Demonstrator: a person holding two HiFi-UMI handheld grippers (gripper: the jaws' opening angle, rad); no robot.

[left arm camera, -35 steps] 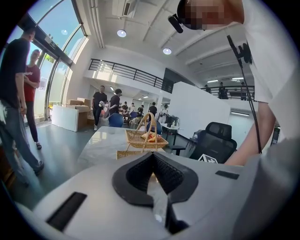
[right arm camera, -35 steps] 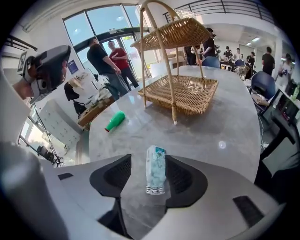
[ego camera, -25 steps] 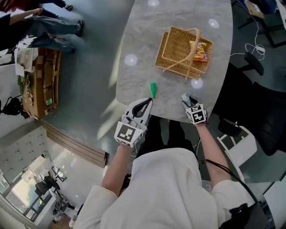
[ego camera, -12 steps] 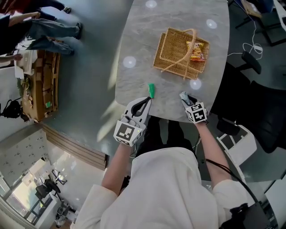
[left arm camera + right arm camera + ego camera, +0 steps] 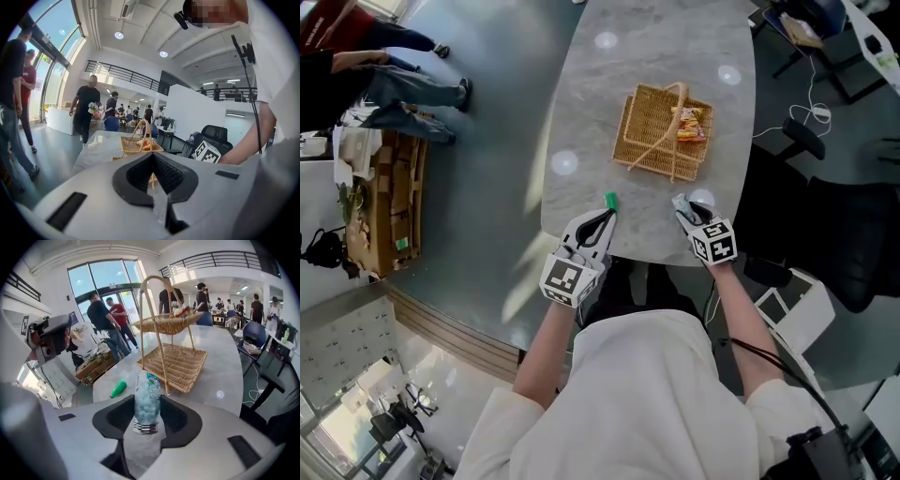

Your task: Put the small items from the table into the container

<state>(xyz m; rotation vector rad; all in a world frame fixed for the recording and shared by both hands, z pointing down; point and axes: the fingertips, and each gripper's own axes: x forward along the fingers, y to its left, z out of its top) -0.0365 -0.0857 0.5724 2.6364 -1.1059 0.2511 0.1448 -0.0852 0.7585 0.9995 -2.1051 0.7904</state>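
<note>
1. The tan 2-tier wicker basket [image 5: 645, 111] with a hoop handle sits mid-way along the grey marble-pattern table [image 5: 609, 56]. It holds 1 orange-red snack packet [image 5: 690, 123], toward its right side.
2. Your right gripper [image 5: 684, 205] is clamped on a small clear bottle of pale blue beads [image 5: 146, 397]. The pads press both sides and the threaded metal neck points at the camera. The bottle is over the table's near edge, well short of the basket.
3. Your left gripper [image 5: 602, 218] has its fingers pinched together with nothing in them. Its tips are just beside a small green plastic item [image 5: 610, 200] lying on the table.
4. The right gripper view shows the 2 tiers stacked, with the packet on the upper 1. The head view flattens them.
5. The head view shows the green item at the left gripper's tips, but the left gripper view hides it behind the gripper's own body.
6. In the head view the bottle is too small to make out.
</note>
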